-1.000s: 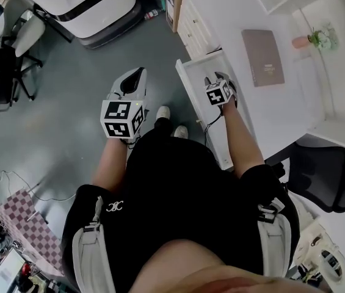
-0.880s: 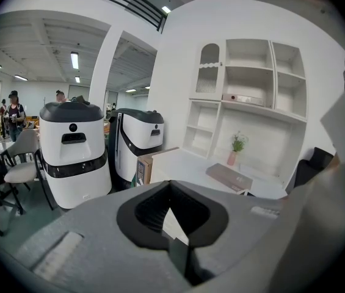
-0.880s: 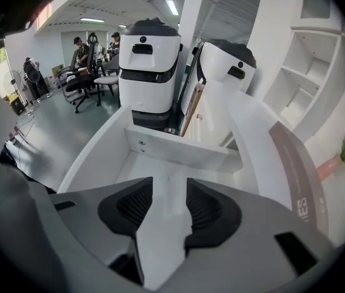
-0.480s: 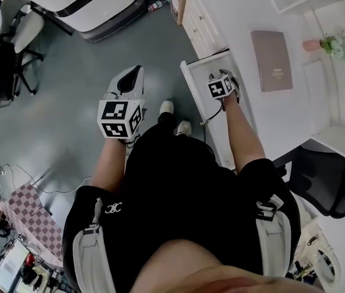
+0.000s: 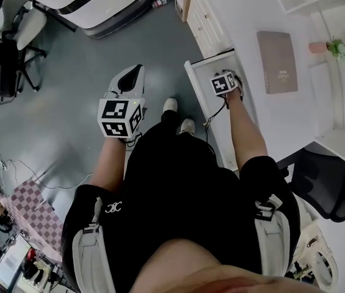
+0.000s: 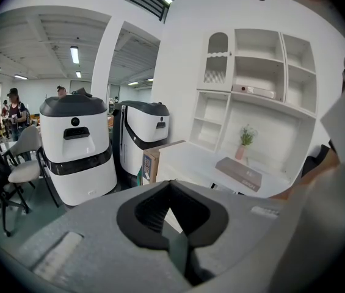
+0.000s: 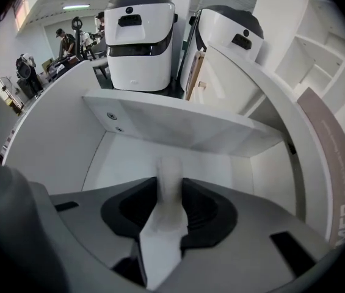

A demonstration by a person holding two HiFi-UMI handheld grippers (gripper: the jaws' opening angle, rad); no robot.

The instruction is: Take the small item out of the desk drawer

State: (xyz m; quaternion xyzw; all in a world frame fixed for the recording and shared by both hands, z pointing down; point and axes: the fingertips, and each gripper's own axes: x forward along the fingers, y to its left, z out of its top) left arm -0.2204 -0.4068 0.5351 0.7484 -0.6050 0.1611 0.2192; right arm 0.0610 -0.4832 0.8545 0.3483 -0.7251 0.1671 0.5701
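Note:
The white desk drawer (image 5: 198,84) stands pulled out. My right gripper (image 5: 229,74) reaches down into it, with only its marker cube showing in the head view. In the right gripper view its jaws are closing on a small white item (image 7: 170,179) that stands upright inside the drawer (image 7: 123,157). The item fills the gap of the right gripper (image 7: 171,193) and both pads touch its sides. My left gripper (image 5: 135,73) hangs over the grey floor to the left of the drawer. In its own view the left gripper (image 6: 171,185) is shut with nothing in it.
A brown book (image 5: 277,54) and a pink potted plant (image 5: 330,46) lie on the white desk (image 5: 270,127). A black chair (image 5: 322,188) stands at the right, white machines (image 5: 99,2) at the back, an office chair (image 5: 7,60) at the left.
The right gripper has gone a little further into the drawer. The left gripper has hardly moved.

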